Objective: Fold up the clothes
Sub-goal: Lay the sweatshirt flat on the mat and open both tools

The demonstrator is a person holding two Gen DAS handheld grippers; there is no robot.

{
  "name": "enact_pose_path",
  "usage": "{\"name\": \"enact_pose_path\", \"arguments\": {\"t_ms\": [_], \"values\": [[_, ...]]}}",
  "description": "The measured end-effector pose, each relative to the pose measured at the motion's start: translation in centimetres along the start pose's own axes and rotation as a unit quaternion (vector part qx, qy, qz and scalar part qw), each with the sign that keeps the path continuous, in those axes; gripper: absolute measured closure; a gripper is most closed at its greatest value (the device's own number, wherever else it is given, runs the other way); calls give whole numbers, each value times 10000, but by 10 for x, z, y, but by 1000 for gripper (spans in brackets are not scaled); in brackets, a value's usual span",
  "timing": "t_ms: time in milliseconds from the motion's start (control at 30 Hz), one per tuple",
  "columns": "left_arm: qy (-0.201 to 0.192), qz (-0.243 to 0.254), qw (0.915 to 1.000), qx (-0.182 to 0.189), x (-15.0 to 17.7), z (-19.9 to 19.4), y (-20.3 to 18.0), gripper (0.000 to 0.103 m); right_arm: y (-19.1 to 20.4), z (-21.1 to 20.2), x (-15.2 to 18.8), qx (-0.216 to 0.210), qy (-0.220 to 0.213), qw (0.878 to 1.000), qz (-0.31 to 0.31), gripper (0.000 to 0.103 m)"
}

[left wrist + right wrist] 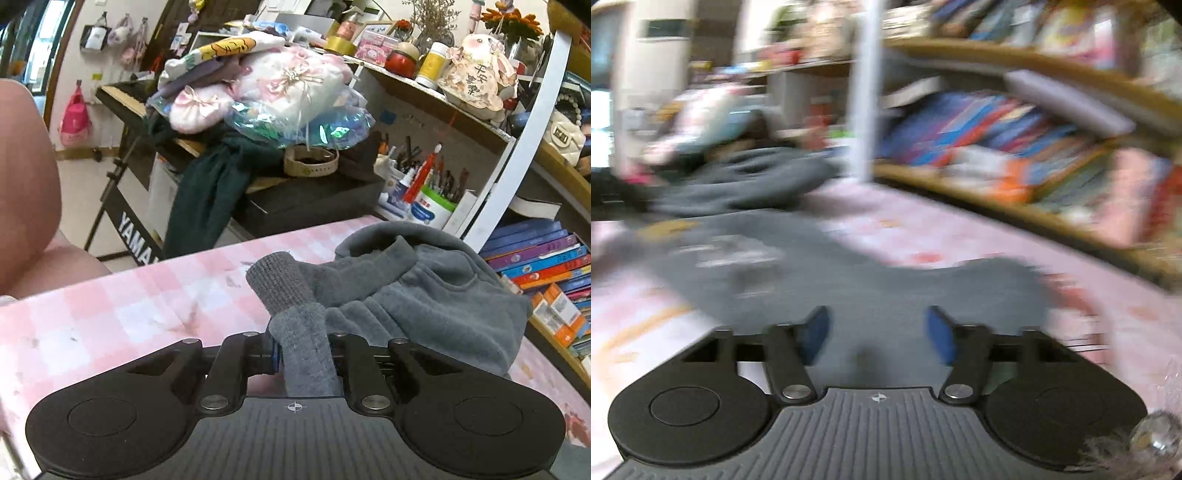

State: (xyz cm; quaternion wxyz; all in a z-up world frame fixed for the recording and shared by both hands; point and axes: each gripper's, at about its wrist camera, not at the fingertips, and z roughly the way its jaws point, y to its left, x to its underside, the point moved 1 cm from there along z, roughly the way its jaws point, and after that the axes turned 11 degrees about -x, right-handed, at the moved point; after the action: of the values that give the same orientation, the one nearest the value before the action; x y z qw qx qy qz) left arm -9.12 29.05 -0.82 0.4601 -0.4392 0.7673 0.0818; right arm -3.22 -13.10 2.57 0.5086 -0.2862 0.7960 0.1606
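One grey fleece garment [424, 291] lies crumpled on a table with a pink checked cloth [110, 306], at about one o'clock from the left gripper [301, 350]. That gripper is pinching a ribbed grey cuff [284, 288], which stands up between its jaws and trails back to the heap.

The right gripper [877, 334] hangs with its two blue pads [816, 332] spread apart and nothing between them. A flat dark grey piece of cloth [849, 273] lies just ahead of it. This view is badly blurred, so I cannot tell whether that cloth is part of the same garment; a grey heap [738, 181] shows at ten o'clock.

The step in hand looks like drawing a sleeve out straight. It would go best with the cuff kept pinched and pulled level, while the free gripper pins or takes a second edge so the body does not drag along.

Shelves of books [546, 258] run along at three o'clock. I count two grippers, one cuff in view, and one table.
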Motion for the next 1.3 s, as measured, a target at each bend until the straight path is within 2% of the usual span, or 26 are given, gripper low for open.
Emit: {"name": "enact_pose_path", "arguments": {"t_ms": [67,100,200,300,333,367,433,467,500,567,667,700,767,867,933,1033,1067,1133,1167,1200,1300], "values": [[105,26,9999,90,0,1,2,89,-21,-7,-1,169,-223,9988,397,91],[149,28,9998,119,1,0,3,88,-29,-10,-2,188,-318,9977,571,93],[171,109,9997,120,3,-2,3,88,-44,-16,-3,129,-503,9948,879,93],[154,242,9996,15,2,-6,2,79,-48,-16,-1,-83,-437,9927,1124,92],[120,313,9994,-37,1,-10,1,70,-49,-16,0,-158,-406,9917,1208,91],[85,386,9992,-92,0,-13,1,52,-50,-15,1,-233,-376,9906,1292,85],[-66,567,9982,-202,-2,-24,1,34,-53,-15,3,-383,-316,9880,1460,71],[-220,710,9969,-274,-3,-32,1,34,-54,-15,4,-457,-286,9866,1543,60],[-335,825,9954,-347,-3,-39,1,34,-55,-14,4,-507,-258,9853,1610,55],[-679,999,9917,-445,-5,-55,2,34,-55,-13,5,-582,-204,9831,1726,52],[-1145,990,9884,-148,-6,-75,-1,34,-57,-18,7,-457,-243,9818,1828,51],[-1172,974,9883,12,-6,-77,-3,34,-58,-22,8,-346,-269,9823,1822,44],[-1000,989,9891,434,-1,-73,-14,34,-60,-29,10,-79,-291,9830,1810,40],[-624,1232,9873,780,12,-59,-33,34,-66,-37,16,87,-169,9810,1930,39],[-424,1418,9847,919,22,-50,-45,34,-71,-35,21,-93,65,9762,2166,39],[-180,1535,9840,885,31,-40,-49,34,-70,-29,27,-497,356,9681,2431,39],[-129,1531,9844,860,32,-37,-48,34,-67,-27,28,-594,401,9675,2425,40],[-28,1474,9858,809,33,-32,-43,34,-58,-21,25,-570,484,9721,2222,61],[26,1413,9867,808,33,-31,-40,34,-55,-18,23,-577,510,9731,2170,78],[71,1311,9876,859,31,-30,-37,34,-53,-15,19,-583,476,9738,2146,84],[120,1311,9875,866,33,-26,-38,33,-38,-12,-8,-458,9,9844,1701,91]]}}
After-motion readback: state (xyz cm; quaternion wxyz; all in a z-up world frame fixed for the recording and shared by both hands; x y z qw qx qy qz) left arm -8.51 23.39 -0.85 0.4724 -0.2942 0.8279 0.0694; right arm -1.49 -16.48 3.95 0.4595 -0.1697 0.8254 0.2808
